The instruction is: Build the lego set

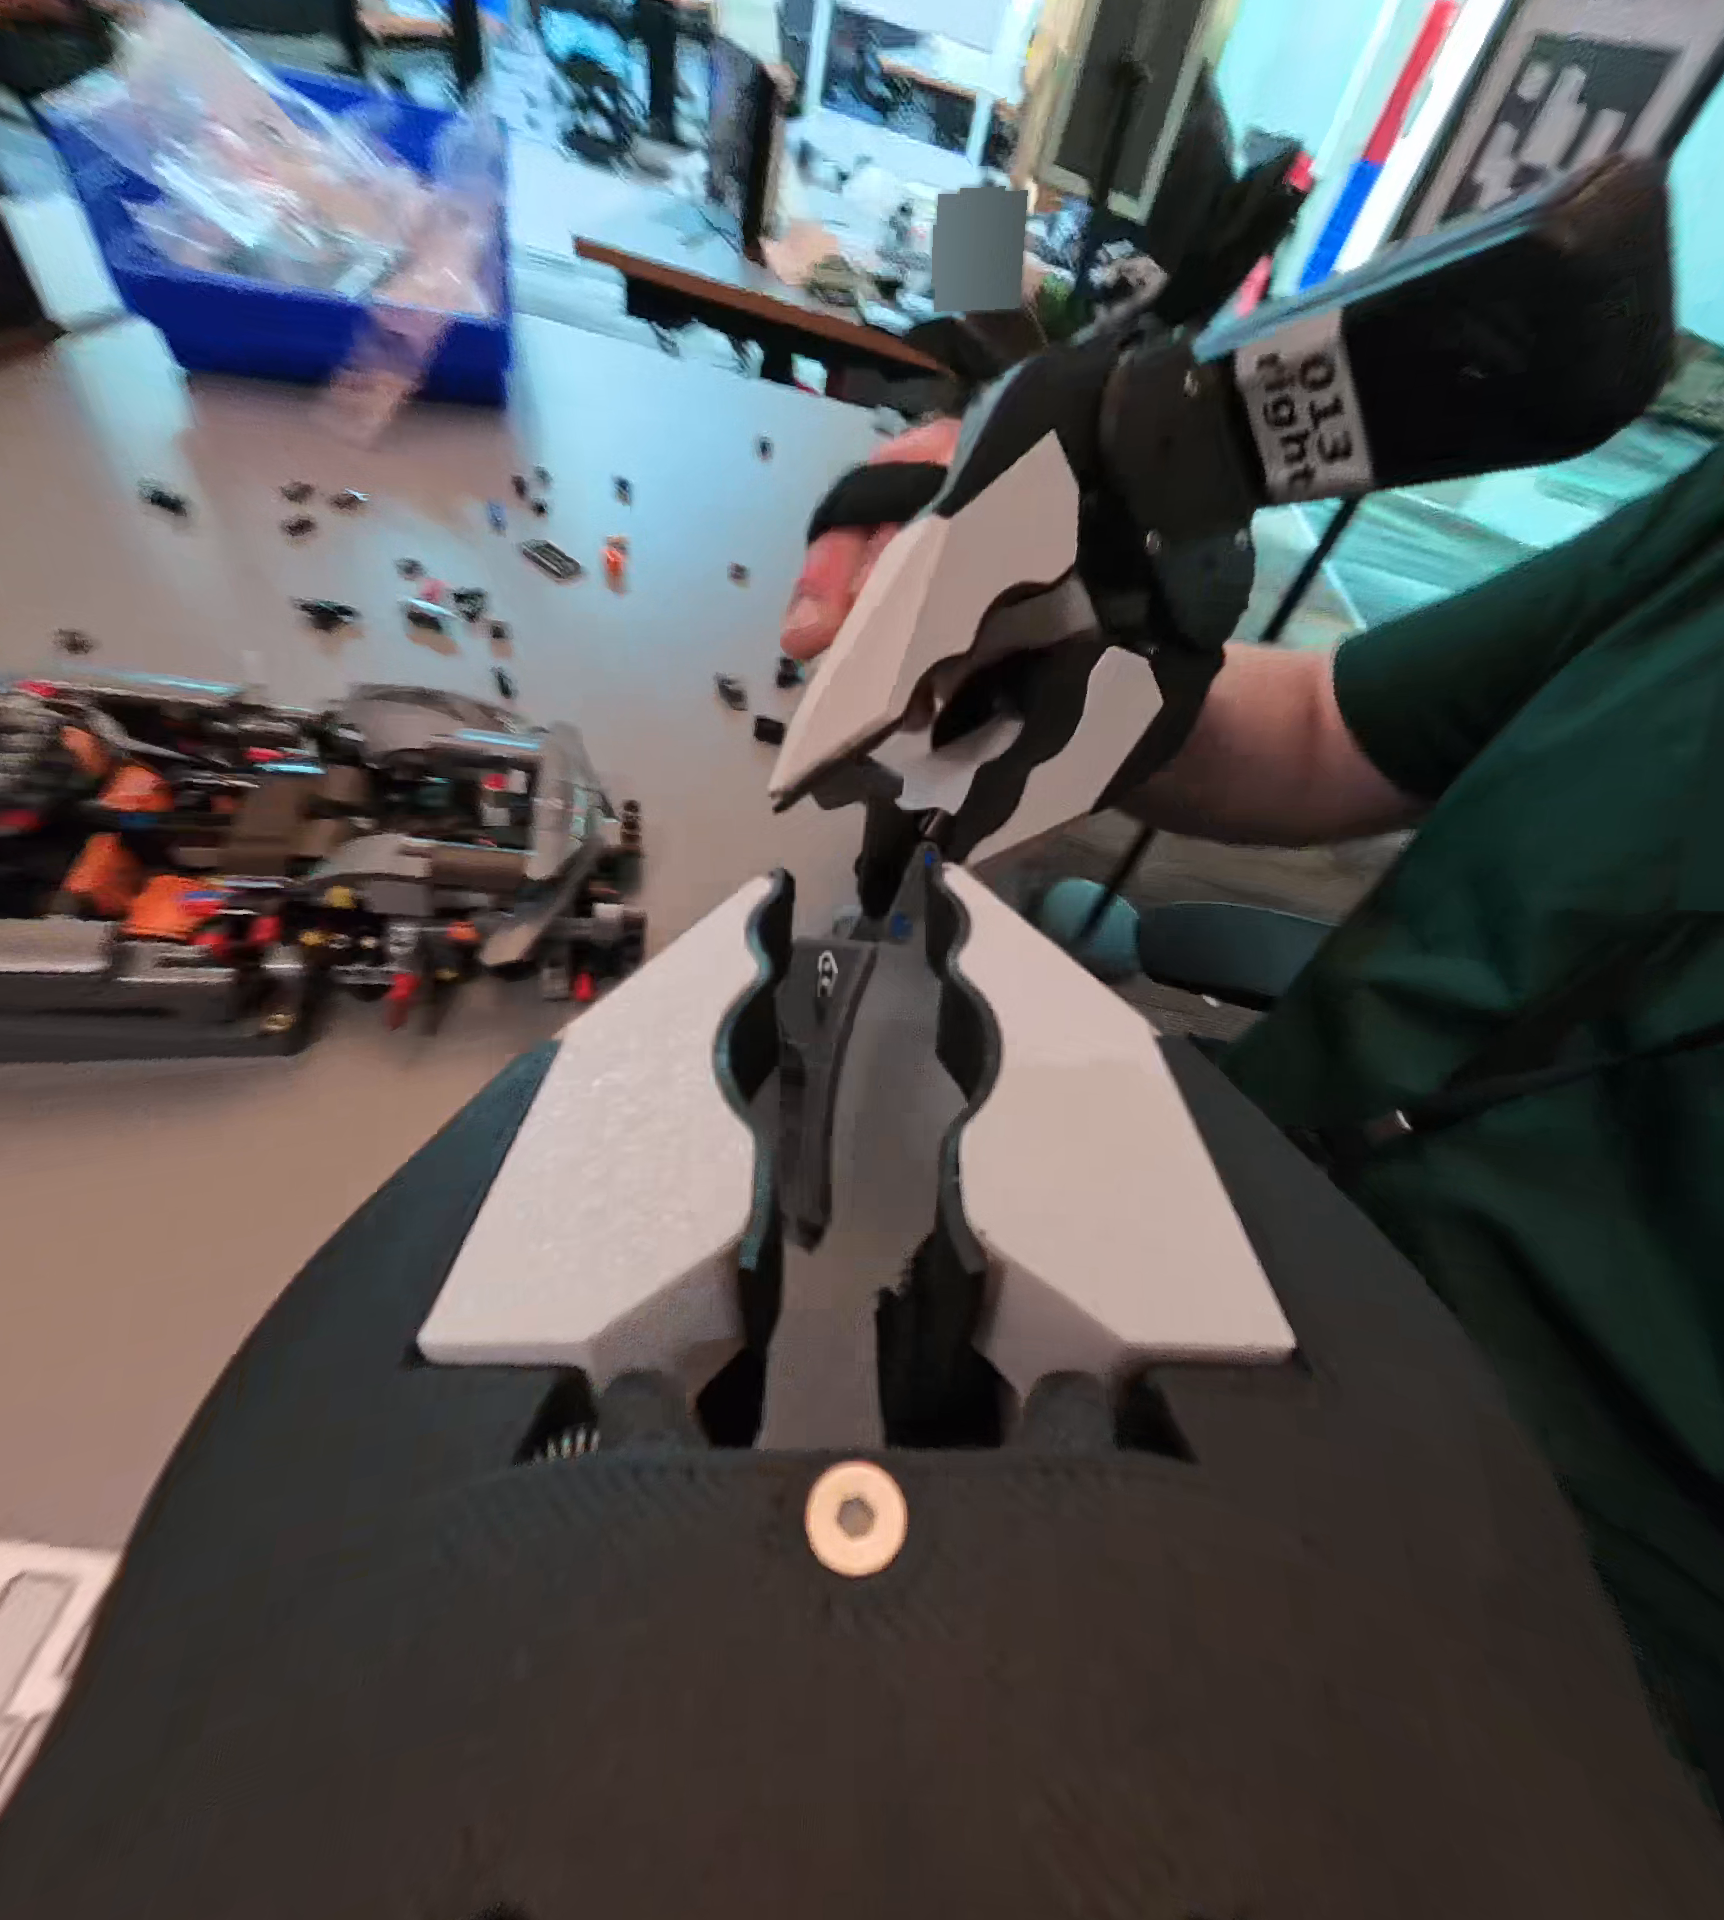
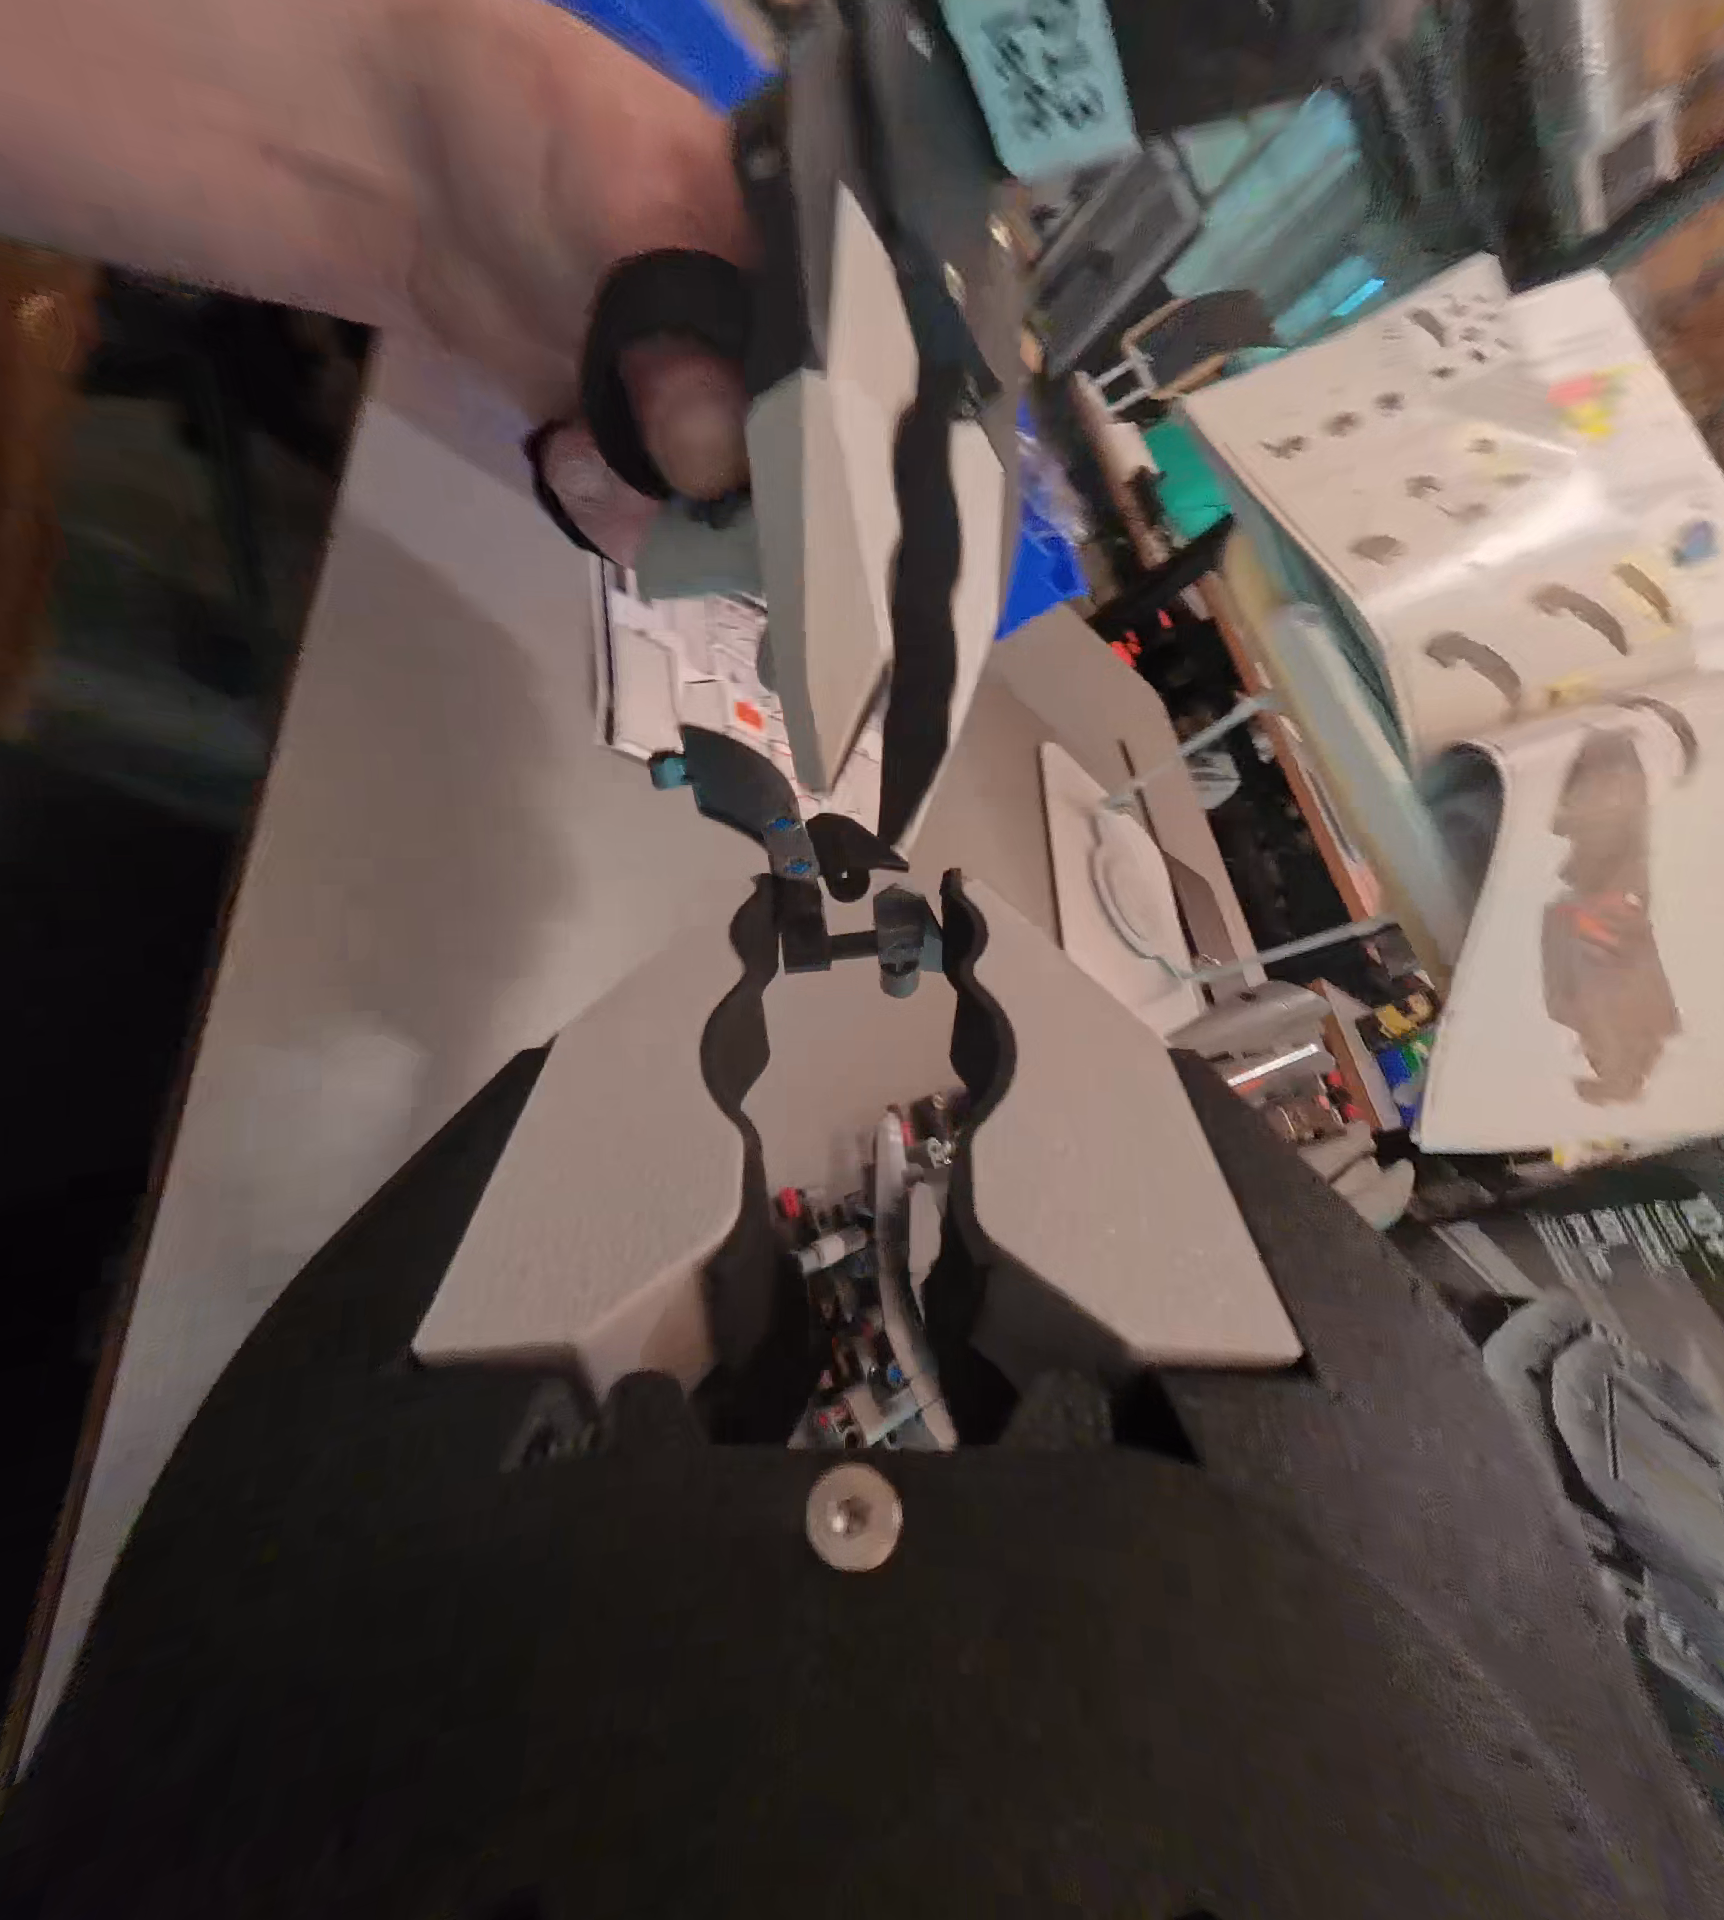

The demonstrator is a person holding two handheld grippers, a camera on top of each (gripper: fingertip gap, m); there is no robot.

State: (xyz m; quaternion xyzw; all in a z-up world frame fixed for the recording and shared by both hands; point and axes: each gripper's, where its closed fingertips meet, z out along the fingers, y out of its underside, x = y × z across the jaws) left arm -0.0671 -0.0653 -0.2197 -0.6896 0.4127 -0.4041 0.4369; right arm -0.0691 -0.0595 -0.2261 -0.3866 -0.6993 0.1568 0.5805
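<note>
Both grippers are lifted above the grey table (image 1: 629, 468) and meet tip to tip. The left gripper (image 1: 863, 894) is clenched on a black curved lego panel (image 1: 816, 1039), which lies lengthwise between its fingers and sticks out past the tips; in the right wrist view the same panel shows with small blue pins on it. The right gripper (image 2: 863, 914) grasps a small black-and-grey lego connector (image 2: 858, 940) at its fingertips, the gap approx. as wide as the piece. The connector sits just beside the end of the panel; whether they touch I cannot tell because of blur.

The half-built lego car (image 1: 266, 831), grey w/ orange and red parts, stands on the table at left, well apart from the grippers. Loose small pieces (image 1: 442, 582) lie scattered behind it, and a blue bin (image 1: 318, 312) w/ clear plastic bags stands further back. An open instruction booklet (image 2: 1460, 675) is propped at the right side. A person's hand (image 2: 370, 187) holds the left gripper
</note>
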